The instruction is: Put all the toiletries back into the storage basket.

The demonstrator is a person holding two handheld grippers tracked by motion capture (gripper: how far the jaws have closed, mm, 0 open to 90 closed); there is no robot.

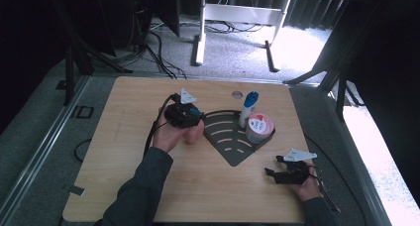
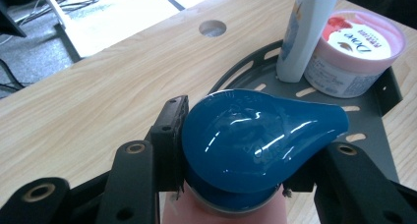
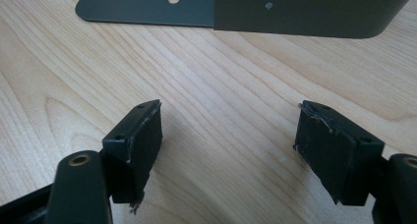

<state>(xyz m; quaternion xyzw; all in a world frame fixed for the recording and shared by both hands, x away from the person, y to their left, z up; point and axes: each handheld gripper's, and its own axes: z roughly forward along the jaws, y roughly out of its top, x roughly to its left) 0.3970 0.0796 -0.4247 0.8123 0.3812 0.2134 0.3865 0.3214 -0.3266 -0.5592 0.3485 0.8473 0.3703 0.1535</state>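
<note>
Left tongs [image 1: 190, 118] sat at about 10 o'clock from the worktop [image 1: 124, 151] centre, just beside the left edge of the dark slotted rack [image 1: 230, 146]. They were clamped on a bottle with a glossy blue cap [image 2: 260, 140]: in the left gripper view the pads pressed both sides of the cap, jaws roughly half spread around it. The pale bottle body showed just below the cap at the bottom edge of that view. Bottle was off the worktop, carried in the tongs, cap tip pointing toward the rack.

Rack was fan-shaped, its point at 6 o'clock, raised rim at the back. Two items stood at its 2 o'clock end: a white tube [image 1: 247, 109] with a blue top, upright, and a pink tub [image 1: 259, 128] with a white printed lid. Tube and tub were touching or nearly so; the tube stood on the tub's 10 o'clock side.

Right tongs [image 1: 271, 165] were at about 4 o'clock on the worktop, well apart from the left tongs, near the rack's lower right edge. In the right gripper view the jaws stood parted with only bare wood between the pads [image 3: 142, 145], nothing held. The rack's wall lay ahead of them at 12 o'clock in that view, not touching.

A round hole [image 1: 237, 94] in the worktop sat at 12 o'clock, behind the rack.
</note>
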